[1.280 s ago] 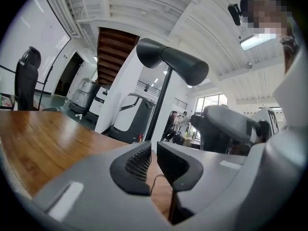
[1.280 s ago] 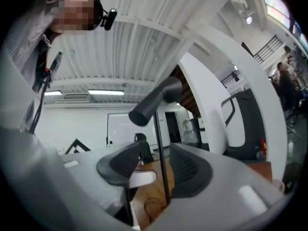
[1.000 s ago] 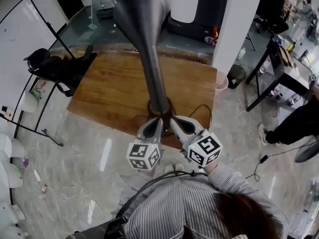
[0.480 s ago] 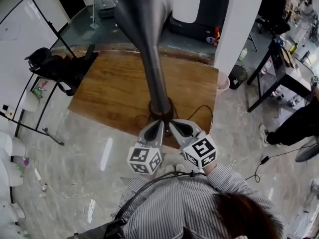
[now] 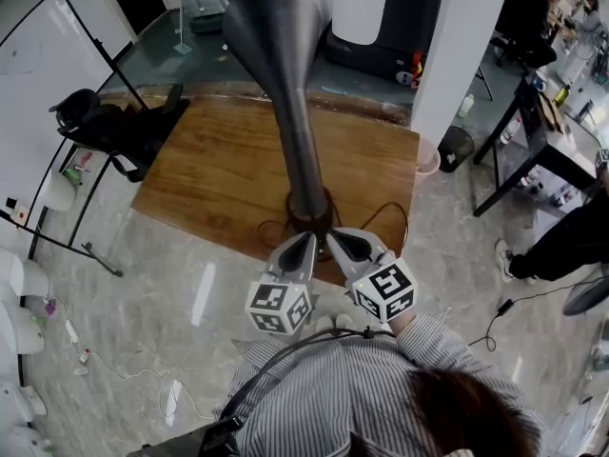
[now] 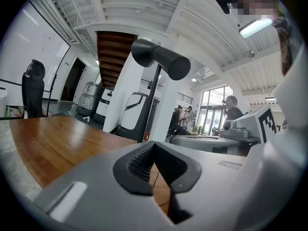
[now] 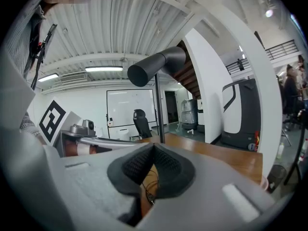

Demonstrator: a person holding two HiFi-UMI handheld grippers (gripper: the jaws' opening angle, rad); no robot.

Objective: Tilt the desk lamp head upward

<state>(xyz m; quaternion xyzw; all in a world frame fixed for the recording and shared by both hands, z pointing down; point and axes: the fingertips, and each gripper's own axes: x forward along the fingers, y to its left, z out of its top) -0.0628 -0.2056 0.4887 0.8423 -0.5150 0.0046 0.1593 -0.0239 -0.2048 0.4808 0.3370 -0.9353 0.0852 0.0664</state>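
A dark grey desk lamp stands on the wooden table [image 5: 219,169]. Its cone-shaped head [image 5: 271,17] rises toward the head camera, above a thin pole and a round base [image 5: 309,219]. In the left gripper view the head [image 6: 161,59] sits atop the pole [image 6: 150,105]; the right gripper view shows the head [image 7: 154,65] from the other side. My left gripper [image 5: 303,239] and right gripper [image 5: 333,237] are side by side at the table's near edge, just short of the base. Both are shut with nothing between the pads, well below the lamp head.
A black office chair [image 5: 114,127] stands at the table's left end. A white pillar [image 5: 457,36] and a black desk [image 5: 547,141] lie to the right, with a person's leg [image 5: 561,241] nearby. A black cable [image 5: 381,212] curls by the lamp base.
The right gripper has rolled slightly and shifted a little. The left gripper has stayed put, and both remain shut.
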